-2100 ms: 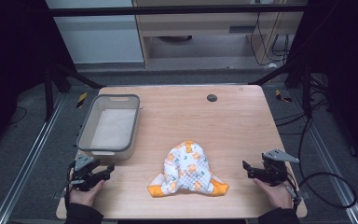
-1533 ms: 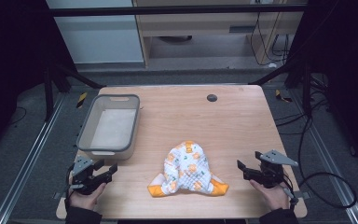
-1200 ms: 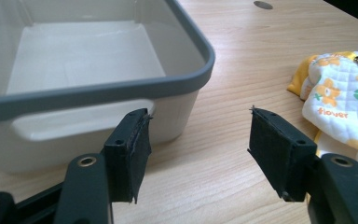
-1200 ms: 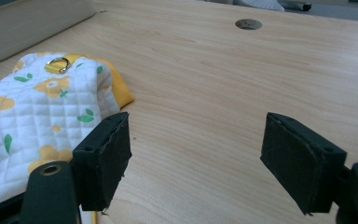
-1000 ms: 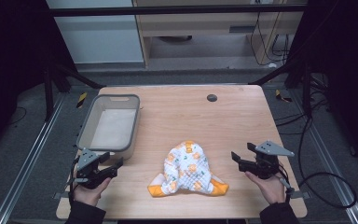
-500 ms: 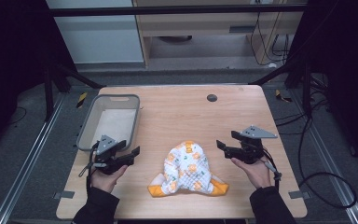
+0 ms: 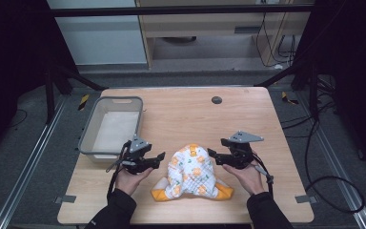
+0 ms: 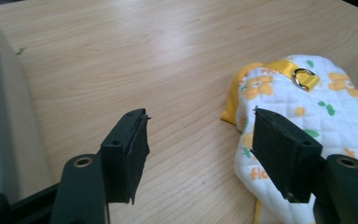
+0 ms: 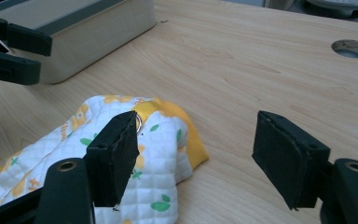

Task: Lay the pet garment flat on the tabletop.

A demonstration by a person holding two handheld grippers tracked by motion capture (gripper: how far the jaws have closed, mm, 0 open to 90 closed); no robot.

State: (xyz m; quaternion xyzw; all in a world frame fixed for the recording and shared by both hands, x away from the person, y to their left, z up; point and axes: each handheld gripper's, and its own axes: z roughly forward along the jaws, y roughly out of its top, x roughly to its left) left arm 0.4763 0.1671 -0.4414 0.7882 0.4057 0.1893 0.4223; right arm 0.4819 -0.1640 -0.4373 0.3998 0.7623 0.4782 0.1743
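High view: we see a pale wooden tabletop [image 7: 186, 109] on a dark-framed stand, with a small round hole [image 7: 216, 99] near its far edge. At its far left sits a grey rectangular bin [image 7: 110, 125], its long side running toward us. Near the front edge, about midway across, lies the task's thing, a quilted white garment [image 7: 190, 171] printed with orange flowers and green leaves and trimmed in yellow-orange; it lies flat, its rounded end pointing away from us and its two trimmed corners spread toward us. Our left tongs [image 7: 159, 156] hover just beside the garment's left edge, between it and the bin, and our right tongs [image 7: 211, 153] hover just beside its right edge, so the two face each other across the cloth. In the left gripper view we see the jaws standing wide apart with bare wood between them, the right-hand jaw in front of the garment's edge, and a small metal ring [image 8: 302, 77] on a yellow strap at the cloth's top. In the right gripper view the right tongs have just been closing a little yet remain wide open, nothing pressed between them, the garment [image 9: 121, 154] behind the left-hand jaw.
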